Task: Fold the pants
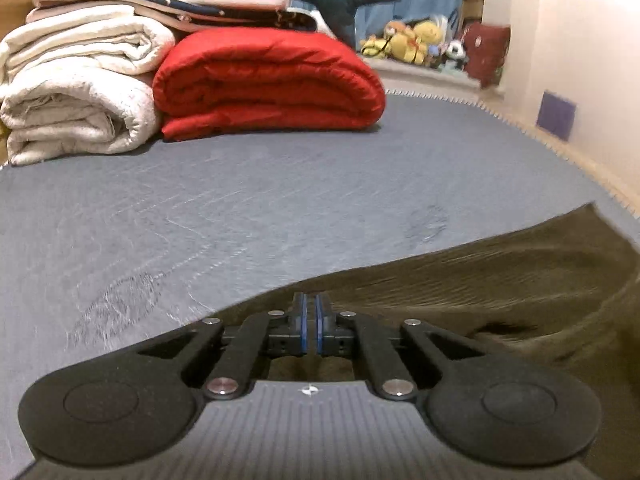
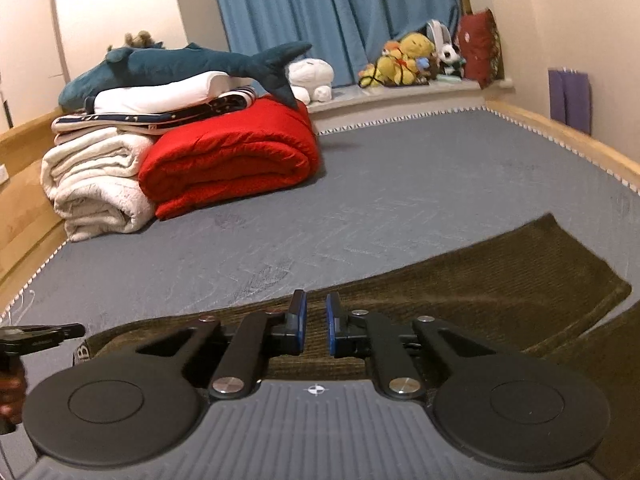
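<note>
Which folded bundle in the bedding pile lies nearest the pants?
The red quilt; the white blanket sits farther left, and the others are stacked higher, away from the pants.

The right gripper (image 2: 316, 308) hangs low over the dark brown corduroy pants (image 2: 460, 280), its blue-padded jaws a little apart with nothing between them. The pants lie across the near part of the grey bed (image 2: 360, 208), one leg reaching to the right. At the near left edge the left gripper (image 2: 48, 334) shows partly. On the far left sit a folded red quilt (image 2: 232, 160), white blankets (image 2: 96, 188) and a plush shark (image 2: 180, 64).
</note>
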{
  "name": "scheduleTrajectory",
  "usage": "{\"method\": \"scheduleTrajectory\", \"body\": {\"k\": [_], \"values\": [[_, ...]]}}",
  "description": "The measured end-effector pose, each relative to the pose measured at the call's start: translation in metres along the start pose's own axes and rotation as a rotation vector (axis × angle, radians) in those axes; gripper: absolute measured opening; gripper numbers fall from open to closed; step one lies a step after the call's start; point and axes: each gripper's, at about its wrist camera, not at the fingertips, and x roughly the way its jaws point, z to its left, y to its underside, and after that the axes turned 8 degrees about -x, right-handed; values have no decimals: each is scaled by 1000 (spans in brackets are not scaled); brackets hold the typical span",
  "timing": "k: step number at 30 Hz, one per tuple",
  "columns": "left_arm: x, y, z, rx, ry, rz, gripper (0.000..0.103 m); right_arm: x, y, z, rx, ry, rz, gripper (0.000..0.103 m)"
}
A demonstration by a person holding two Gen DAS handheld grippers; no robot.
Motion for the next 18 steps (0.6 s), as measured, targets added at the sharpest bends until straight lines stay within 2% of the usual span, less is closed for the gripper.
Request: {"method": "scheduleTrajectory", "body": {"k": [2, 4, 6, 8, 10, 11, 13, 14, 16, 17, 18], "values": [[29, -2, 5, 25, -19, 36, 5, 4, 0, -5, 34, -9, 23, 12], [52, -4, 12, 27, -39, 59, 16, 5, 0, -9, 56, -19, 32, 12], [70, -7, 16, 45, -63, 66, 63, 6, -1, -11, 60, -17, 33, 12], [87, -12, 18, 70, -79, 66, 74, 6, -1, -13, 60, -13, 34, 12], [110, -15, 20, 96, -35, 153, 74, 7, 0, -15, 64, -10, 41, 12], [120, -15, 20, 109, 2, 208, 73, 8, 0, -16, 68, -6, 46, 12], [130, -13, 18, 156, 12, 245, 66, 8, 2, -20, 75, -5, 54, 12], [130, -12, 16, 168, 42, 252, 47, 8, 2, -21, 75, -2, 56, 12], [120, -14, 10, 217, 54, 222, 15, 8, 3, -25, 71, 4, 58, 12], [110, -16, 6, 260, 30, 189, 5, 8, 3, -26, 69, 9, 59, 12], [100, -16, 2, 272, 32, 167, 5, 8, 4, -28, 68, 14, 62, 12]]}}
